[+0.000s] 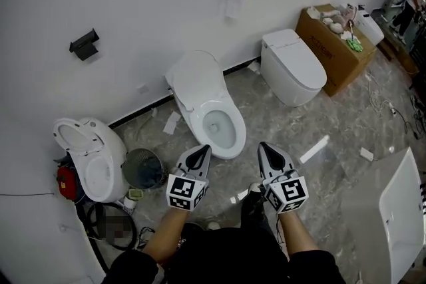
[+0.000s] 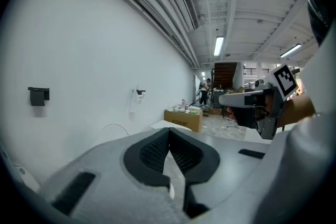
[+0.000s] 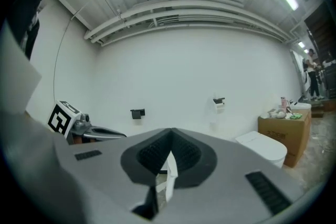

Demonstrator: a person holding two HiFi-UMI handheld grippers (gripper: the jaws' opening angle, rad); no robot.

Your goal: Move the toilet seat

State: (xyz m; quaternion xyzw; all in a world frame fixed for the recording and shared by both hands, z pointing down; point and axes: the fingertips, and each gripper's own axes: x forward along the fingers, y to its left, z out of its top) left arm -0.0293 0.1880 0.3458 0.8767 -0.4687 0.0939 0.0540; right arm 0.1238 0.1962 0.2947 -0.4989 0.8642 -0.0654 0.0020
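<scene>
A white toilet (image 1: 212,110) stands against the wall in the middle of the head view, with its seat and lid (image 1: 193,76) raised against the wall and the bowl (image 1: 219,126) open. My left gripper (image 1: 201,151) is shut and empty, its tip just short of the bowl's front rim. To its right, over the grey floor, my right gripper (image 1: 265,148) is also shut and holds nothing. Both point level toward the wall. In the left gripper view the shut jaws (image 2: 169,134) face the white wall. The right gripper view shows shut jaws (image 3: 170,136) too.
A second white toilet (image 1: 291,66) with its lid down stands to the right, beside a cardboard box (image 1: 338,43). A tilted toilet (image 1: 90,156), a round drain cover (image 1: 143,169) and a red object (image 1: 65,183) lie at left. A white panel (image 1: 393,216) leans at lower right. Paper holders (image 1: 84,44) hang on the wall.
</scene>
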